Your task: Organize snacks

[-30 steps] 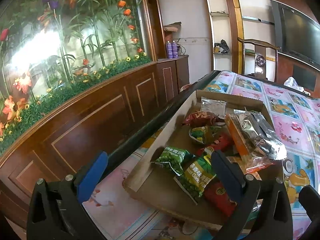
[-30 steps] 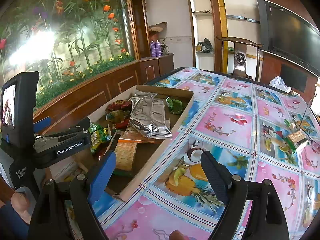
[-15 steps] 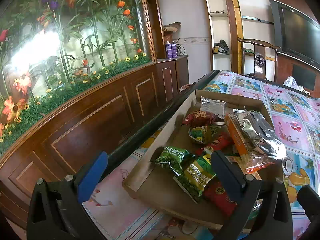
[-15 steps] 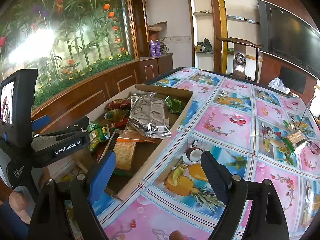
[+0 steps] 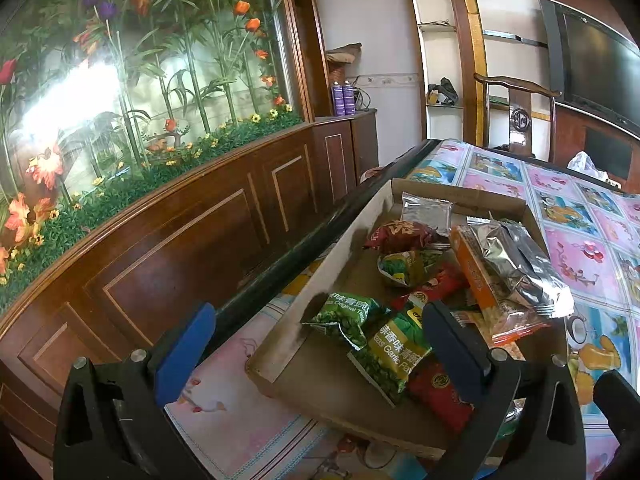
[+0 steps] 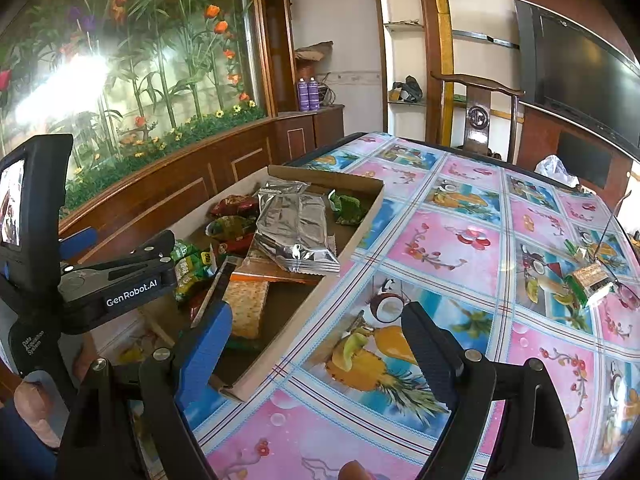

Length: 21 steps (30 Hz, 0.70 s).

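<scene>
Snacks lie heaped in a shallow cardboard box point(image 6: 362, 220) at the left edge of the table point(image 6: 452, 240), which wears a cloth of pink and blue fruit squares; on top of the heap rests a large silver foil packet point(image 6: 296, 228), partly over an orange cracker pack point(image 6: 248, 306); nearer the box's left wall lie two green pea bags point(image 5: 384, 344), red packets point(image 5: 436, 390) at the near end and a dark red bag point(image 5: 400, 236) toward the far end, with a small silver sachet point(image 5: 426, 214) at the far wall; one small wrapped snack point(image 6: 592, 282) lies apart on the cloth, far to the right; the left gripper point(image 5: 316, 340) hangs over the box's near left corner, jaws wide apart and holding nothing, one finger over the box and the other outside its left wall; the right gripper point(image 6: 316, 340) hangs over the cloth just right of the box, jaws likewise spread and empty; beyond the table's left edge runs a wood-panelled cabinet point(image 5: 200, 232) under a flower display point(image 5: 140, 80); a wooden chair point(image 6: 476, 112) stands at the far end.
</scene>
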### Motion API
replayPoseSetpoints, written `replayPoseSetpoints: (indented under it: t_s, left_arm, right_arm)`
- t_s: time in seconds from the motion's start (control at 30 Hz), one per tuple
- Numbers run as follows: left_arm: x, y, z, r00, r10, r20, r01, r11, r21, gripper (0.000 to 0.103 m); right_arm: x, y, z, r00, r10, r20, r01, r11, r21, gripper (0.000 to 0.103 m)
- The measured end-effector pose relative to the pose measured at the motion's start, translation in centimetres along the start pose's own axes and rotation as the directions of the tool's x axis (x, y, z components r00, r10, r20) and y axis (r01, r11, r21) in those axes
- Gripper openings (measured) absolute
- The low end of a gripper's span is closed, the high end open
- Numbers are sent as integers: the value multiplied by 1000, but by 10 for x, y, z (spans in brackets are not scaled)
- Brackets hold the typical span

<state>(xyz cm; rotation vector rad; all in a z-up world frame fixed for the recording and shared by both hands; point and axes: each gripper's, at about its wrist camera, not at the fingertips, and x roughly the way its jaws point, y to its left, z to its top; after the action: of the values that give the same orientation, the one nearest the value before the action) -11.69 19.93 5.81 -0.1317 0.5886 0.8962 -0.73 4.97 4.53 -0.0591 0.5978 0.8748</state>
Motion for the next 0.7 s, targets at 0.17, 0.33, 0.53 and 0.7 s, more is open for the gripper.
replayPoseSetpoints:
  t_s: [0.17, 0.33, 0.53, 0.7]
  left_arm:
    - [0, 0, 0, 1000, 1, 0, -1, 1000, 1, 103]
    - [1, 1, -1, 1000, -1, -1, 1, 1000, 3, 103]
    - [0, 0, 0, 1000, -2, -2, 2, 1000, 4, 103]
    - [0, 1, -2, 1000, -5, -3, 5, 1000, 8, 103]
  right_arm:
    - [0, 0, 0, 1000, -3, -2, 3, 1000, -2, 90]
    - [-1, -2, 0, 1000, -4, -2, 4, 1000, -3, 90]
    - [-2, -1, 0, 1000, -5, -1, 5, 1000, -3, 90]
    - [-1, 0, -1, 1000, -6, -3, 6, 1000, -4, 90]
